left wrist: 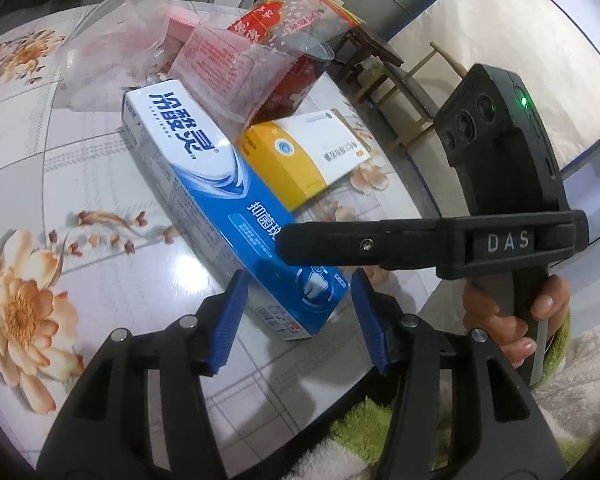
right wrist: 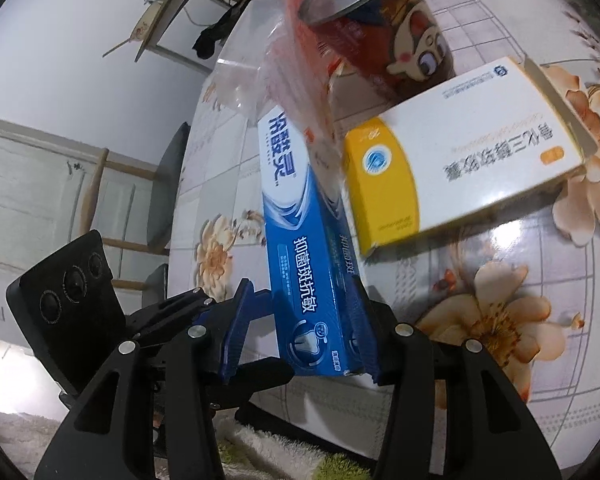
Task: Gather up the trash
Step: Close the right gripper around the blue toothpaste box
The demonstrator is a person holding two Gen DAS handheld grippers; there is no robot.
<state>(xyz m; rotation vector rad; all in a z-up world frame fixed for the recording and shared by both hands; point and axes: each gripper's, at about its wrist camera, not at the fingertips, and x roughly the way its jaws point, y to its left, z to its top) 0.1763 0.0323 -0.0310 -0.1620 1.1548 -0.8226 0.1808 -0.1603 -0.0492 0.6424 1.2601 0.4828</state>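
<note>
A blue and white toothpaste box [left wrist: 224,200] lies on the floral table [left wrist: 80,184]. My left gripper [left wrist: 300,312] is open, its blue pads on either side of the box's near end. My right gripper [right wrist: 300,336] is open around the same box [right wrist: 304,248], and its black finger [left wrist: 364,246] crosses above the box in the left wrist view. A yellow and white medicine box [left wrist: 308,152] lies beside it, also in the right wrist view [right wrist: 460,168]. Clear plastic wrappers [left wrist: 236,64] and a red can [right wrist: 380,28] lie behind.
A crumpled clear plastic tray [left wrist: 112,52] sits at the far left of the table. The table's edge [left wrist: 416,184] runs to the right, with wooden stools [left wrist: 380,64] and a white mattress [left wrist: 500,60] beyond. A fluffy green and white cloth [left wrist: 380,424] lies under the grippers.
</note>
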